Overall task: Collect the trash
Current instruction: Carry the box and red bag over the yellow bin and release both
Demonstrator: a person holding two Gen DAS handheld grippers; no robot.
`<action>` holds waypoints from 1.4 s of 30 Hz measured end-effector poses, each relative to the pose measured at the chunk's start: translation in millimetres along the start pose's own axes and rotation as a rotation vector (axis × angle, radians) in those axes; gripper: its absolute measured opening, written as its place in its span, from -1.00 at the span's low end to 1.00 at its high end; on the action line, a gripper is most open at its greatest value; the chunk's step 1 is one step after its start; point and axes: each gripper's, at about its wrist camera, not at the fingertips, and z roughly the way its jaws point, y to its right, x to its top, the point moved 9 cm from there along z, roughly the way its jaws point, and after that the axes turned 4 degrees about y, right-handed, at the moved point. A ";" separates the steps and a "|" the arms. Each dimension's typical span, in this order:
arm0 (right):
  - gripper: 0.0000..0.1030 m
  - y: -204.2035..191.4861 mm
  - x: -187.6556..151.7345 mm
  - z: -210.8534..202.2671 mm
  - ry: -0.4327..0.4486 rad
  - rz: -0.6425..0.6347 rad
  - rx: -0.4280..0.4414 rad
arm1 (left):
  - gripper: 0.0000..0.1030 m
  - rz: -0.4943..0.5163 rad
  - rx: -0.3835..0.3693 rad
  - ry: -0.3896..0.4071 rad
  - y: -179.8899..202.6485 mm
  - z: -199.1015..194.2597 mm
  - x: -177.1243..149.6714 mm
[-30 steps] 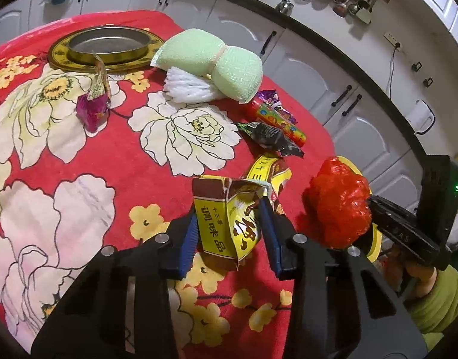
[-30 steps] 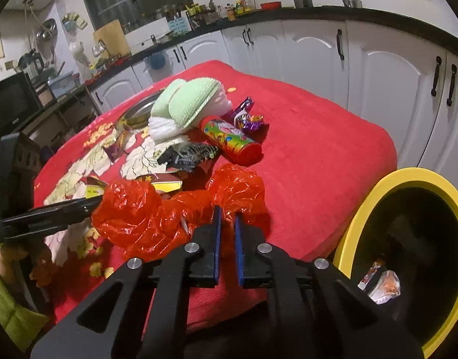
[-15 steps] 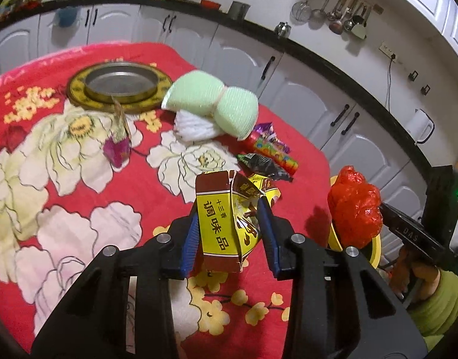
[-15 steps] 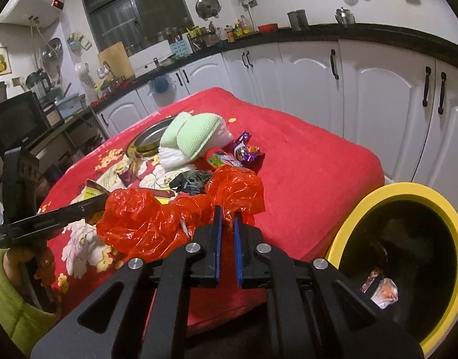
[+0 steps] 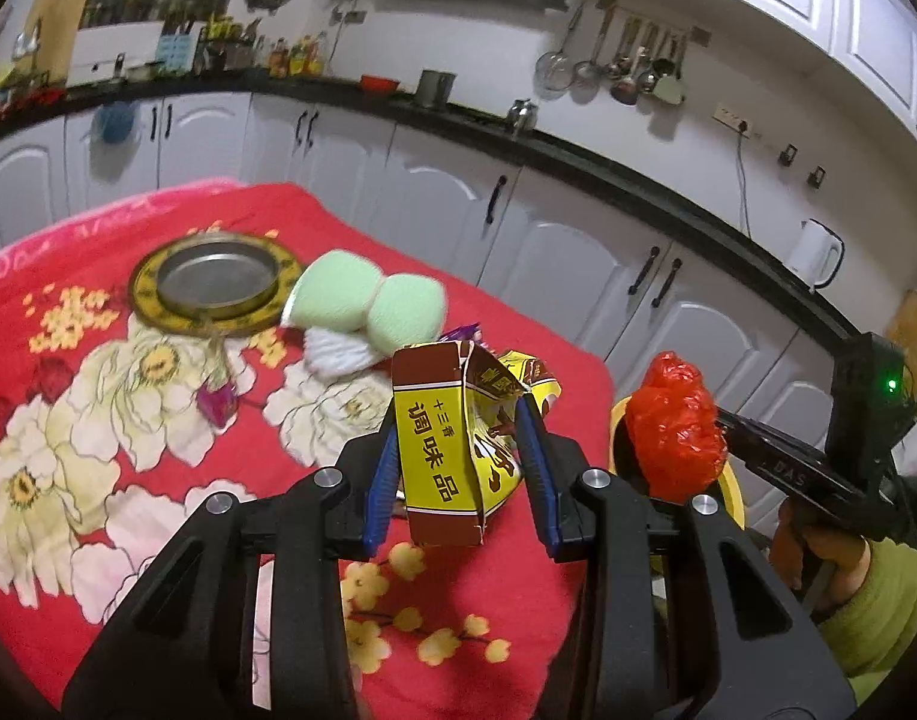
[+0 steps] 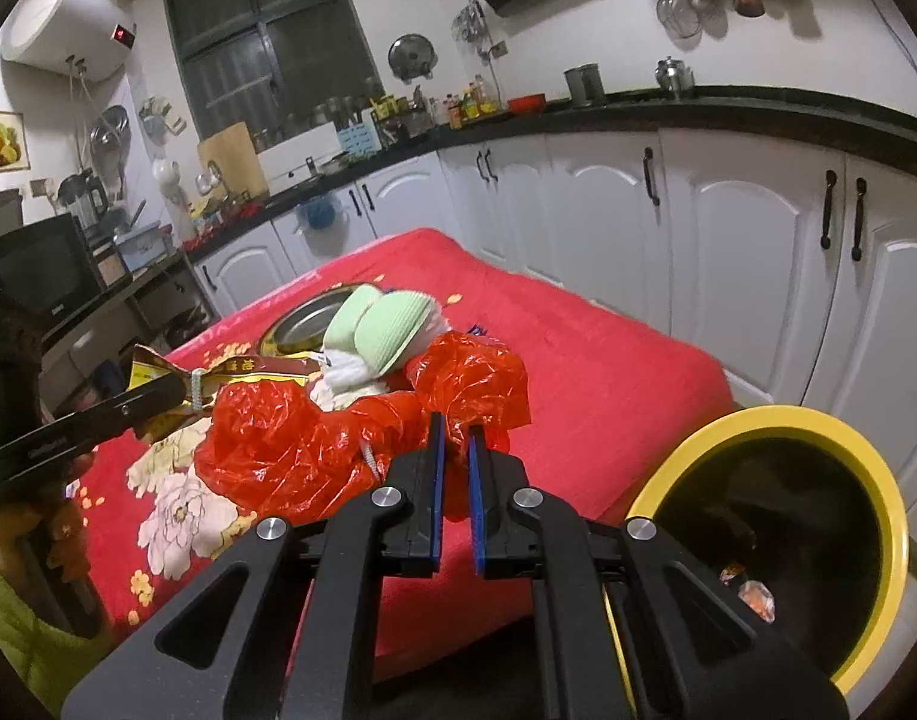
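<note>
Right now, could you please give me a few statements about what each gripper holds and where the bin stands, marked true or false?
1. The left gripper is shut on a yellow and brown seasoning carton. True.
2. The right gripper is open and holds nothing. False: it is shut on a crumpled red plastic bag.
3. The yellow-rimmed bin stands beside the table's edge, on the right in the right wrist view. True.
4. The bin has nothing in it. False: wrappers lie at its bottom.
5. The green sponge lies in the metal pan. False: it lies on the red floral cloth beside the pan.
</note>
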 end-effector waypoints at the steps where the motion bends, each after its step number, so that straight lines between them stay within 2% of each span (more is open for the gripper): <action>1: -0.87 1.8 1.8 -2.7 0.007 0.001 -0.004 | -0.43 0.007 -0.004 0.004 3.6 -0.4 1.0; 18: -0.87 32.4 19.1 -38.5 0.091 0.026 -0.081 | -0.43 0.083 -0.058 0.028 56.7 8.0 6.3; 42: -0.87 105.4 14.8 -79.9 0.136 0.061 -0.255 | -0.43 0.180 -0.154 -0.037 130.5 51.3 -12.6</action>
